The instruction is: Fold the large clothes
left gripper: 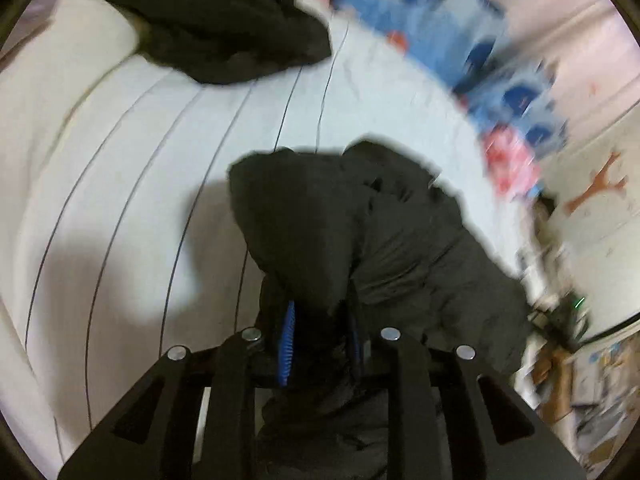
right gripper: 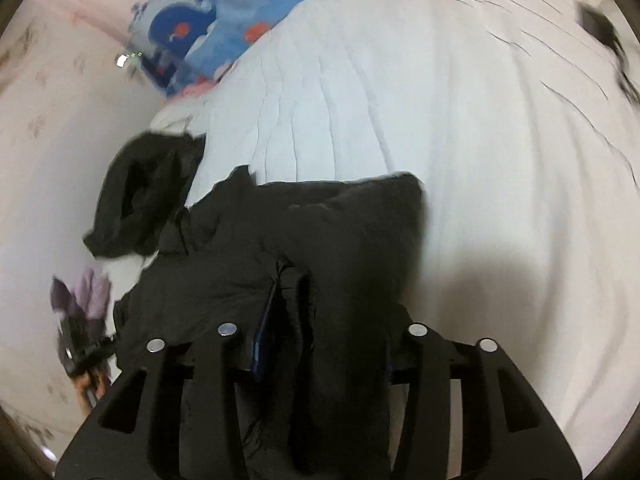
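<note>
Left view: my left claw clenched on the black garment, bunched above the striped sheet.
Right view: my right claw grips the garment near the sheet's left edge. Soft, bulky, probably limp; best held at the hems.

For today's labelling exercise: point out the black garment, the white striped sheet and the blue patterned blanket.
black garment (right gripper: 352,232), right wrist view, on its flat upper panel.
white striped sheet (left gripper: 168,128), left wrist view, on a bare stretch.
blue patterned blanket (right gripper: 180,28), right wrist view, on a dark blue motif.

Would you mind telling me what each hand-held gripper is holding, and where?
Both grip the black garment: left hand-held gripper and right hand-held gripper each pinch bunched fabric.
</note>
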Tool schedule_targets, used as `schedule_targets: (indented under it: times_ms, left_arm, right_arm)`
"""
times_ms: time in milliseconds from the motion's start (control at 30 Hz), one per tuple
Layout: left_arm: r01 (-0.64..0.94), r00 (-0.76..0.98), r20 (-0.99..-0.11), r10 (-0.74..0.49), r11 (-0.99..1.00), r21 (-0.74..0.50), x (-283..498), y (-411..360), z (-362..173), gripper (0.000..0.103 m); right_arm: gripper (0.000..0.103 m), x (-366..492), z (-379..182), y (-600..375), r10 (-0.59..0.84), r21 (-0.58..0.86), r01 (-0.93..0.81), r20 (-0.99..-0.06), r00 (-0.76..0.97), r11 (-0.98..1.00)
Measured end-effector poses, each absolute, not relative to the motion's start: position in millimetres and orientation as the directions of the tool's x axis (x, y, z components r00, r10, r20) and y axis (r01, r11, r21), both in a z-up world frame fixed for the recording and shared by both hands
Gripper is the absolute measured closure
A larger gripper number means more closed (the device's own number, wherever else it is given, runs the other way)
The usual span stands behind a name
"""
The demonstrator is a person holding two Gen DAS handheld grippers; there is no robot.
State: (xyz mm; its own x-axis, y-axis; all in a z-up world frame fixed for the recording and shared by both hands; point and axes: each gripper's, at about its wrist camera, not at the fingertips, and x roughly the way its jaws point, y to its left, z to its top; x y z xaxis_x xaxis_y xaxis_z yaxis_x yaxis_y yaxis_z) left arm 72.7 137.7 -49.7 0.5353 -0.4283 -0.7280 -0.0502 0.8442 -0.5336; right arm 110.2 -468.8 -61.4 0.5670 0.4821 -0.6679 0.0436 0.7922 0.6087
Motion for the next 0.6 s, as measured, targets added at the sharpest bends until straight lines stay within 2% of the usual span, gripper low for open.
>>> schedule_targets:
  times_ms: [100, 133, 200, 233, 300, 333, 400, 433, 500, 600]
  left_arm:
    - [-0.007, 0.651, -0.676, -0.345, 0.888, -0.460, 55, 140, -12, 0.080]
    - [0.021, 0.671, -0.653, -0.351, 0.890, -0.456, 52, 137, -1, 0.080]
    - [0.082, 0.688, -0.617, -0.382, 0.886, -0.457, 55, 124, 16, 0.080]
    - [0.113, 0.685, -0.604, -0.407, 0.879, -0.464, 60, 114, 21, 0.080]
    - [0.175, 0.655, -0.607, -0.449, 0.872, -0.456, 72, 84, 16, 0.077]
    - [0.187, 0.643, -0.617, -0.454, 0.874, -0.448, 79, 72, 14, 0.077]
    - [0.204, 0.586, -0.661, -0.470, 0.874, -0.441, 99, 47, -12, 0.077]
    - [0.196, 0.564, -0.679, -0.469, 0.875, -0.442, 102, 42, -26, 0.077]
    - [0.177, 0.506, -0.720, -0.475, 0.874, -0.452, 119, 32, -67, 0.077]
    - [0.144, 0.480, -0.721, -0.500, 0.856, -0.497, 128, 36, -94, 0.077]
  right_arm:
    - [0.058, 89, -27, -456, 0.360, 0.497, 0.008, -0.640, 0.679, 0.868]
    - [0.056, 84, -8, -444, 0.357, 0.480, -0.042, -0.589, 0.725, 0.876]
    - [0.046, 83, 13, -417, 0.400, 0.468, -0.135, -0.530, 0.748, 0.873]
    - [0.044, 85, 18, -403, 0.421, 0.455, -0.174, -0.526, 0.739, 0.873]
    - [0.042, 98, 11, -361, 0.466, 0.408, -0.257, -0.583, 0.666, 0.876]
    - [0.042, 108, -2, -342, 0.456, 0.377, -0.265, -0.641, 0.618, 0.888]
    - [0.042, 127, -44, -323, 0.354, 0.279, -0.217, -0.755, 0.553, 0.935]
    - [0.044, 132, -63, -324, 0.319, 0.251, -0.199, -0.779, 0.539, 0.947]
    - [0.044, 137, -98, -344, 0.368, 0.317, -0.189, -0.753, 0.546, 0.929]
    - [0.050, 136, -96, -360, 0.406, 0.406, -0.119, -0.754, 0.516, 0.906]
